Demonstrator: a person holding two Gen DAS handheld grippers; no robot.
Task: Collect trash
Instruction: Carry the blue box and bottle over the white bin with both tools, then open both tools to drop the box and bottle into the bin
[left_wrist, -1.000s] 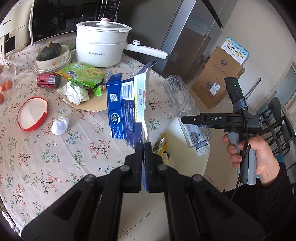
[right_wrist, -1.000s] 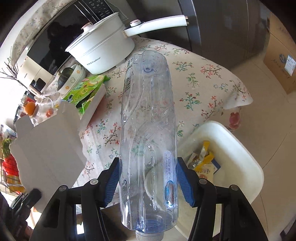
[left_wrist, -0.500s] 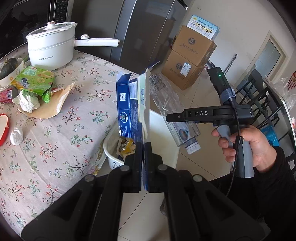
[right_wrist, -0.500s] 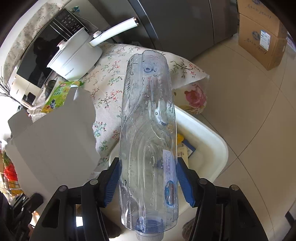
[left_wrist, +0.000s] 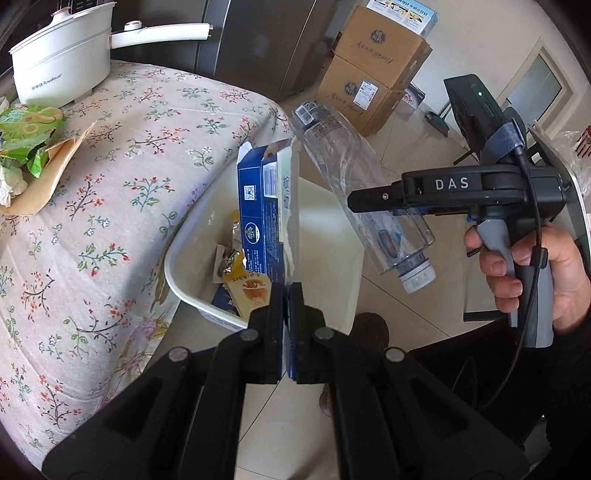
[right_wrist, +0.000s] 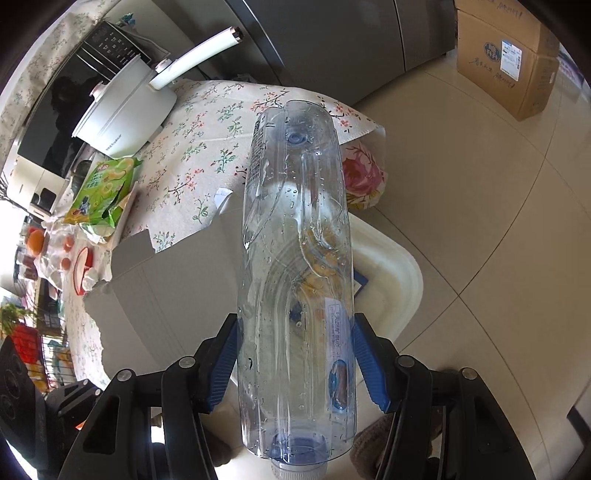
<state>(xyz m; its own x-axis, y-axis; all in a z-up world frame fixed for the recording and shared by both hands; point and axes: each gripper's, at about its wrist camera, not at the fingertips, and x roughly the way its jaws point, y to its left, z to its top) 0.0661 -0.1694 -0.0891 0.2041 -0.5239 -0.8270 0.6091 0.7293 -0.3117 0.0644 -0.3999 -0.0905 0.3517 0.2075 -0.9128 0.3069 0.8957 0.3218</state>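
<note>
The blue carton (left_wrist: 263, 218), torn open along its top, stood upright between the closed fingers of the left tool (left_wrist: 286, 295), pinched by its bottom edge directly above the white bin (left_wrist: 184, 273). In the right wrist view its grey inner side (right_wrist: 166, 306) faced the camera beside the bin's rim. The clear plastic bottle (right_wrist: 295, 280) lay lengthwise in the right tool (right_wrist: 295, 365), whose blue pads (right_wrist: 369, 373) pressed on its sides near the capped end, cap toward the camera; droplets clung inside it. From the left wrist view the bottle (left_wrist: 354, 184) hung slanted, cap down, over the bin's far edge, with a hand (left_wrist: 532, 269) around the tool's grey handle. Yellow wrappers (left_wrist: 236, 273) lay in the bin. The bin sat on the tiled floor (right_wrist: 480, 221) against the surface with the floral cloth (left_wrist: 110, 177). On that surface sat a white pot (left_wrist: 62, 62) and a green packet (right_wrist: 103, 192). Cardboard boxes (left_wrist: 373, 66) were stacked well apart.
</note>
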